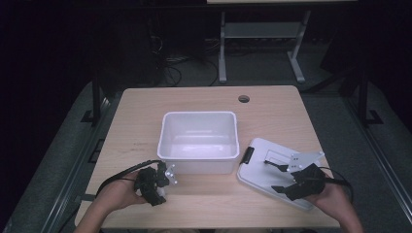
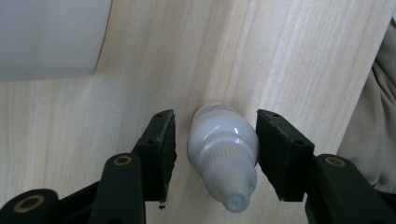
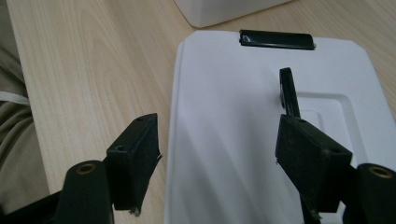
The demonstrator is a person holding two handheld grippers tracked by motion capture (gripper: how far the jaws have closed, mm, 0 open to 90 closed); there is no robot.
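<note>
Left tongs (image 2: 215,140) spread — small white bottle (image 2: 224,154) lies on the counter (image 2: 289,56) between the pads, gaps both sides; high view hides it. Right tongs (image 3: 219,149) spread over white lid (image 3: 224,121) beside the tub (image 1: 199,124).

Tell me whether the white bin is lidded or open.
Open. The white bin shows its bare inside from above, and its lid lies flat on the table to the bin's right, under the right gripper.
</note>
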